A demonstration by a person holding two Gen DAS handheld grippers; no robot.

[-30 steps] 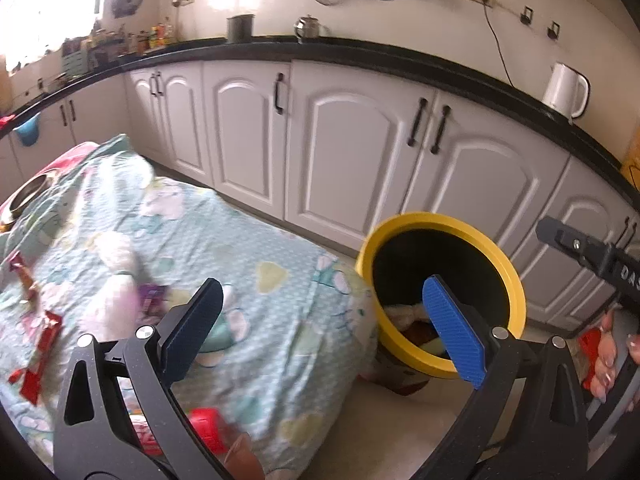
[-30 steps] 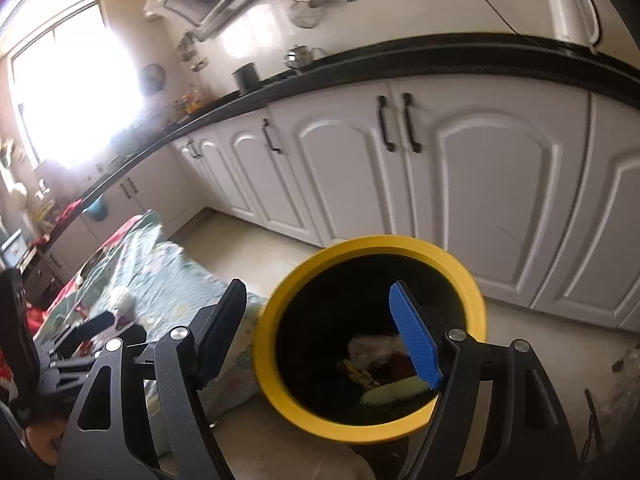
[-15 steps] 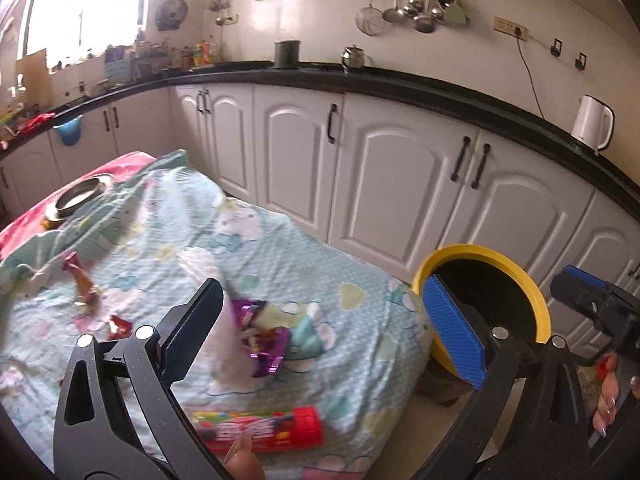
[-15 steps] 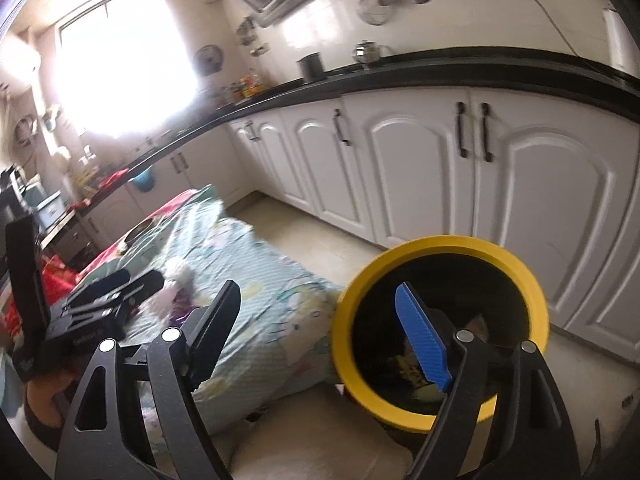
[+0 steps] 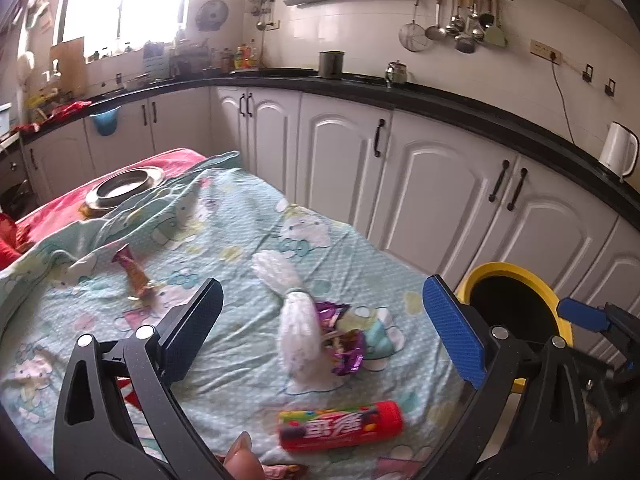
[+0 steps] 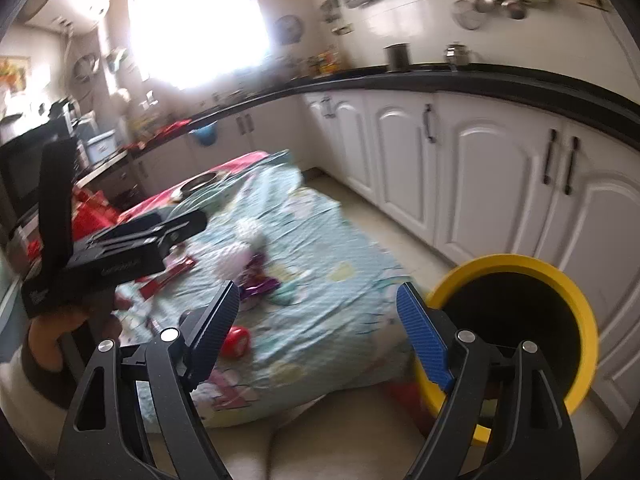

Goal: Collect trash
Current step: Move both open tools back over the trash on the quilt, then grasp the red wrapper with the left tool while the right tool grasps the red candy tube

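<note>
1. Left wrist view: the left tool point(image 5: 320, 320) stands wide open with nothing between its pads, aimed down over the tabletop point(image 5: 248, 240), which is draped in a pale green cartoon cloth.
2. The trash lies spread on that cloth. A red candy tube point(image 5: 341, 425) is nearest. A white crumpled plastic bag point(image 5: 296, 332) lies in the middle, touching a purple foil wrapper point(image 5: 344, 344). A brown twisted wrapper point(image 5: 134, 270) lies further left.
3. Handling, as I judge it: the tube looks stiff, light and round, so it may roll; pinch it across its middle. The bag and foil are limp and nearly weightless; take a bunched fold, the knotted waist of the bag being the best spot. The foil is likely slippery.
4. The yellow-rimmed bin point(image 5: 516, 276) stands on the floor just past the tabletop's right end, partly hidden behind the blue pad. The right tool point(image 5: 584, 318) pokes in at the right edge, cut off.
5. Right wrist view: the right tool point(image 6: 318, 320) is also wide open and empty, its jaws having just widened a little. The bin point(image 6: 560, 280) sits to its right, its inside too dark to make out.
6. This view is blurred. The bag point(image 6: 236, 258) and foil point(image 6: 262, 282) can just be told apart, and the tube point(image 6: 236, 342) shows only its end behind the left pad. The left tool point(image 6: 120, 252), in a person's hand point(image 6: 60, 336), hides trash on the far left.
</note>
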